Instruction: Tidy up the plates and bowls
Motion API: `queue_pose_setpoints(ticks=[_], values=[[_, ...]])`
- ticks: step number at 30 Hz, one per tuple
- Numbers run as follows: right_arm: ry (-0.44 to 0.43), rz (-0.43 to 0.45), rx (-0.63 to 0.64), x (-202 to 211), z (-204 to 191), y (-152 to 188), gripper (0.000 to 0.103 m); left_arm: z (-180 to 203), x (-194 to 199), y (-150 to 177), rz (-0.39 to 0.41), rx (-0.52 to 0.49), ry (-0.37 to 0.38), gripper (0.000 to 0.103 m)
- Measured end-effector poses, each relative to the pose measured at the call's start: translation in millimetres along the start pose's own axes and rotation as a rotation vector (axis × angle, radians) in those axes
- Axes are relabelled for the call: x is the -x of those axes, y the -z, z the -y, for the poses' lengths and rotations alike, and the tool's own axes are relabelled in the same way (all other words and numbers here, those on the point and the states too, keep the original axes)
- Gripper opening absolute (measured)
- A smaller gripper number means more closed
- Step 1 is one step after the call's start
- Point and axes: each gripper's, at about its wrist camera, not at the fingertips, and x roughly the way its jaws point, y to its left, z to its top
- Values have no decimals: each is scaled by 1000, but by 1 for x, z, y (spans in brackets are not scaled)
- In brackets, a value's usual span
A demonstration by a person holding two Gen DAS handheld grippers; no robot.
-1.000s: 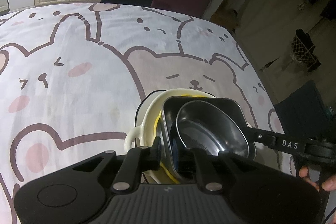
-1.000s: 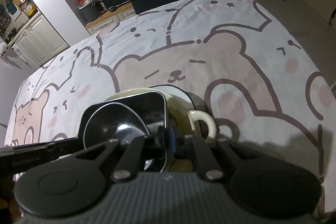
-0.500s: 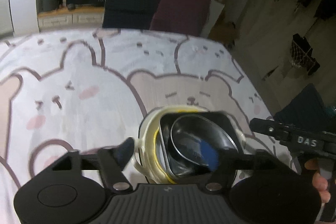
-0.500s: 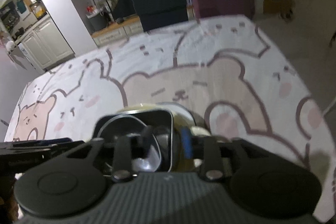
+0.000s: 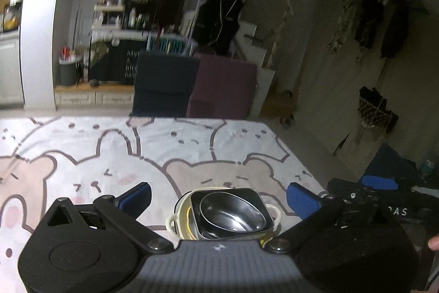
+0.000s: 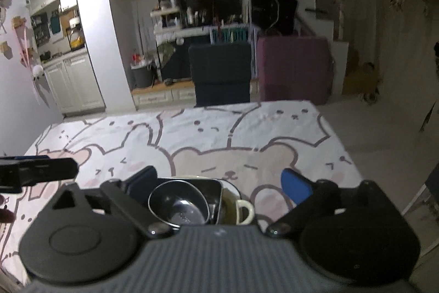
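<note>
bowls (image 5: pixel 230 213) sit nested on the bear cloth (image 5: pixel 82 155), below and between both wide-open grippers; left gripper (image 5: pixel 216 195) and right gripper (image 6: pixel 219 183) have just been opening, nothing held.

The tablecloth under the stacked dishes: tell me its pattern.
The tablecloth is white with cartoon bears and bunnies outlined in brown, with pink cheeks; clearest in the right wrist view.

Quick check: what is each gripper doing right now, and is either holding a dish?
Left gripper: open, jaws just opened, holding nothing; the nested dishes sit below.
Right gripper: open, jaws just opened, holding nothing.
</note>
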Motion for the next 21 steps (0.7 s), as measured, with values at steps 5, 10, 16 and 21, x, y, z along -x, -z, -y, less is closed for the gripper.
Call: queue_pose_setpoints(ticks=[5, 10, 16, 21], values=[[23, 51, 8, 32, 6, 20, 102, 17, 31, 25, 56, -39, -78, 103], [12, 80, 9, 57, 11, 44, 102, 23, 52, 55, 83, -41, -96, 103], [-5, 102, 35, 77, 11, 70, 102, 25, 62, 90, 41, -30, -90, 103], [-29, 92, 44, 84, 11, 86, 102, 27, 69, 108, 37, -71, -135, 103]])
